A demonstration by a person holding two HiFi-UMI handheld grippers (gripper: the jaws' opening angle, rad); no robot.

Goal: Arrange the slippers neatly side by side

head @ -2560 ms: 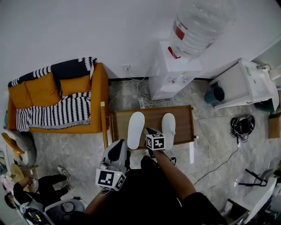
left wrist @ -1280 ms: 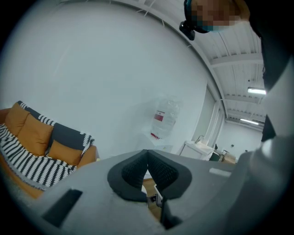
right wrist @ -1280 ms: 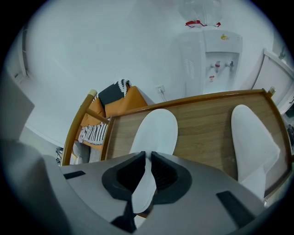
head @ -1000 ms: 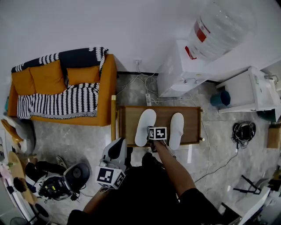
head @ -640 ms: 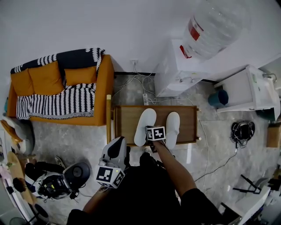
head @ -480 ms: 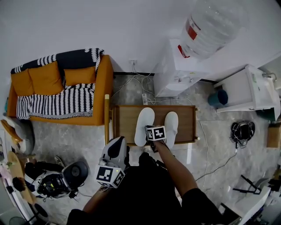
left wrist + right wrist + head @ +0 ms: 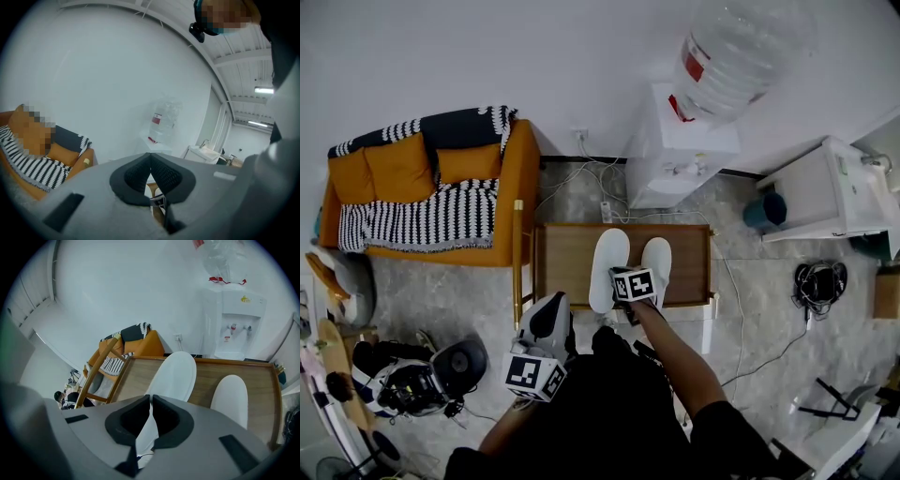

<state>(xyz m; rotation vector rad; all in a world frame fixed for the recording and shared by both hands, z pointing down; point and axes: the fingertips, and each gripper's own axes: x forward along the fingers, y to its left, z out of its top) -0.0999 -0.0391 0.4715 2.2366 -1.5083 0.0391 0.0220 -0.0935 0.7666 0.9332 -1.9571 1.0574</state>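
Judged left slipper [image 7: 172, 373] light, soft, floppy, prob. non-fragile; found it pinched at heel rim in right gripper [image 7: 150, 408], a fair hold pt; saw left gripper [image 7: 150, 171] clenched on nothing.

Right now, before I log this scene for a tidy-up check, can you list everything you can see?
sofa-side slipper: one, white, over the table, heel pinched by the right claw
other slipper: one, white, beside it
table: one, brown wood, centre
sofa: one, orange, striped throw, left
water dispenser: one, white, behind the table
cabinet: one, white, right
cables: one bundle, black, floor right
left claw: one, grey, shut, empty
right claw: one, grey, shut on the sofa-side slipper
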